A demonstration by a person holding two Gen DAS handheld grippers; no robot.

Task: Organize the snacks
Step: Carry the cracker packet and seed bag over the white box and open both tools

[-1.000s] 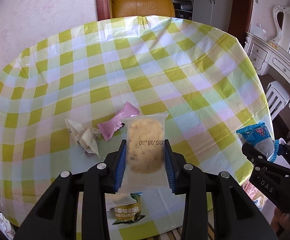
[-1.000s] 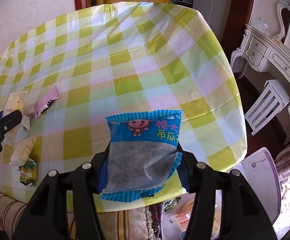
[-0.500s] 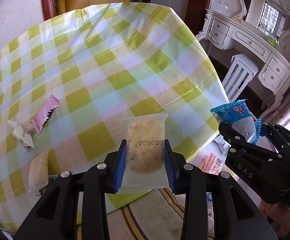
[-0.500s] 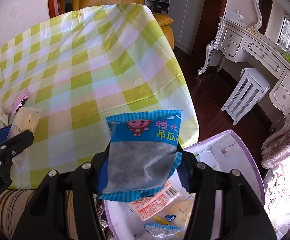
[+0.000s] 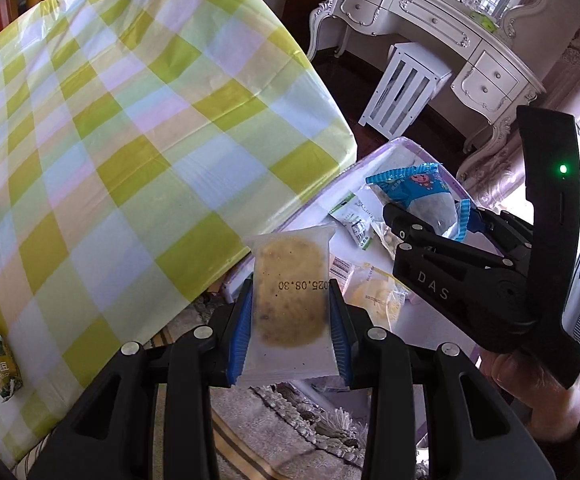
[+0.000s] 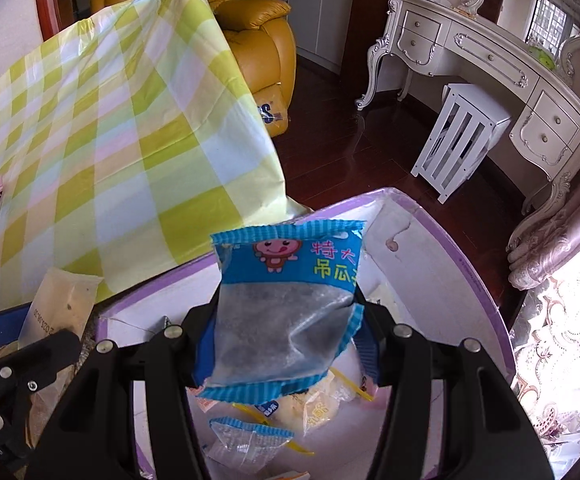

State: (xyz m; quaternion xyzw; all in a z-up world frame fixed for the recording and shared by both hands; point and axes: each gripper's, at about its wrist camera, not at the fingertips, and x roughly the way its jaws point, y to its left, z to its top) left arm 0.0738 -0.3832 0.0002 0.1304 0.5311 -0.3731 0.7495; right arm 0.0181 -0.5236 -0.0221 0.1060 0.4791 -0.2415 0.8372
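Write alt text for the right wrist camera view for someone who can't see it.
The right gripper holds a blue snack packet above an open white box with a purple rim, which already contains several snacks. A yellow-green checked tablecloth hangs at left.

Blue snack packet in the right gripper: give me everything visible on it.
The blue snack packet is a soft plastic pouch: blue top band with a cartoon monkey face and yellow and pink Chinese characters, a clear window showing dark grey contents, blue striped crimped ends. It looks sealed and slightly crumpled. The right gripper pinches its lower sides, holding it upright above the open white box with a purple rim. Nothing else touches it.
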